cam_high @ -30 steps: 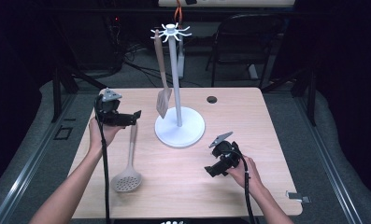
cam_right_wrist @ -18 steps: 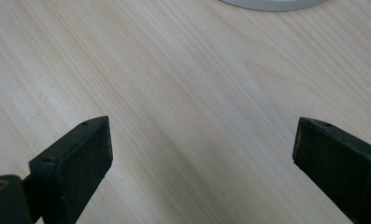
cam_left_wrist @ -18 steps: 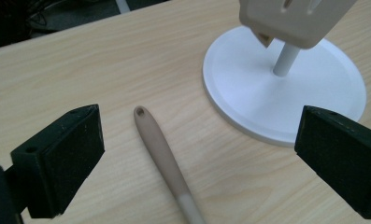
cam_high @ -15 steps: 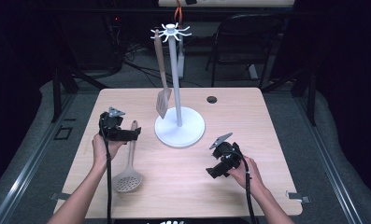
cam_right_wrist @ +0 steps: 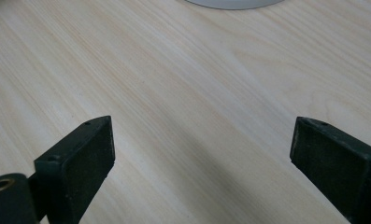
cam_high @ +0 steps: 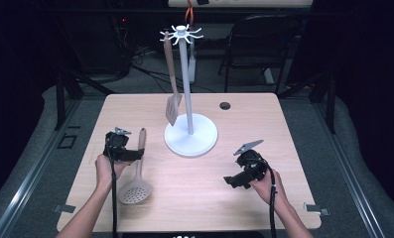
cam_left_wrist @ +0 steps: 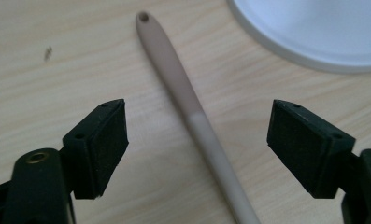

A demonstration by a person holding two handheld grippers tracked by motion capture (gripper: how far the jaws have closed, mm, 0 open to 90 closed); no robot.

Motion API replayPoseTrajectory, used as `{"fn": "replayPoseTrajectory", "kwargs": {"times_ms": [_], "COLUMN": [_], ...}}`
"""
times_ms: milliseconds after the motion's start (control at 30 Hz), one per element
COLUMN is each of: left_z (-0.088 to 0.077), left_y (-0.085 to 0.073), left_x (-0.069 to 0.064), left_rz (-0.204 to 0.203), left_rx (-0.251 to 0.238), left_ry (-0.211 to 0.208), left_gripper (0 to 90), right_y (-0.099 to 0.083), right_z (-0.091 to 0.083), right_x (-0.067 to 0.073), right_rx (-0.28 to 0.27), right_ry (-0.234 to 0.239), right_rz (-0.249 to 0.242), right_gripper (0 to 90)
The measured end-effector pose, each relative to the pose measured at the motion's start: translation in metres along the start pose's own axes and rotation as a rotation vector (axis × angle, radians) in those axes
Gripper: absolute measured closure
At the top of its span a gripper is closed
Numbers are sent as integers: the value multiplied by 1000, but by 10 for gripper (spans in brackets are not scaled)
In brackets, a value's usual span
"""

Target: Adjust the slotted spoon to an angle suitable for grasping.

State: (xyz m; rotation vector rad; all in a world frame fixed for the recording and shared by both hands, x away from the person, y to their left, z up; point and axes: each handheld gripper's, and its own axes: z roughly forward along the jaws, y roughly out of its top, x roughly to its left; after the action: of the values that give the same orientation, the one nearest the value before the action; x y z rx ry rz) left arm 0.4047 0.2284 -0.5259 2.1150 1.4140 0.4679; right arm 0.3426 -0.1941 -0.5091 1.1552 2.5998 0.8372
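The left tongs point(cam_left_wrist: 197, 140), jaws just closing in but not yet touching, are straddling the skimmer point(cam_high: 136, 173) handle lying on the table point(cam_high: 284, 124) lower left of the stand point(cam_high: 190, 134), evidently for pickup, while the right tongs point(cam_high: 232, 181) are idling released.

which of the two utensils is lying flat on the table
The beige slotted skimmer spoon lies flat on the wooden table, its handle between the left gripper's open jaws, which have just been closing. The beige slotted spatula hangs from the white stand.
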Motion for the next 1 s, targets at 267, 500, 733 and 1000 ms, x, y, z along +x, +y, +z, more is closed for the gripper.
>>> {"fn": "replayPoseTrajectory", "kwargs": {"times_ms": [267, 500, 733, 1000], "left_z": [17, 21, 25, 28], "left_y": [-14, -17, -16, -14], "left_x": [5, 5, 0, -3], "left_rz": [-31, -50, -19, 2], "left_rx": [90, 96, 125, 145], "left_ry": [-35, -99, -98, -92], "left_gripper": [352, 501, 579, 630], "right_y": [0, 9, 13, 13], "right_z": [6, 8, 13, 10], "right_x": [4, 7, 10, 14], "right_rx": [26, 26, 42, 31], "right_ry": [-13, -22, -27, -33], "right_rz": [-23, -44, -66, -75], "right_gripper": [90, 124, 130, 135]}}
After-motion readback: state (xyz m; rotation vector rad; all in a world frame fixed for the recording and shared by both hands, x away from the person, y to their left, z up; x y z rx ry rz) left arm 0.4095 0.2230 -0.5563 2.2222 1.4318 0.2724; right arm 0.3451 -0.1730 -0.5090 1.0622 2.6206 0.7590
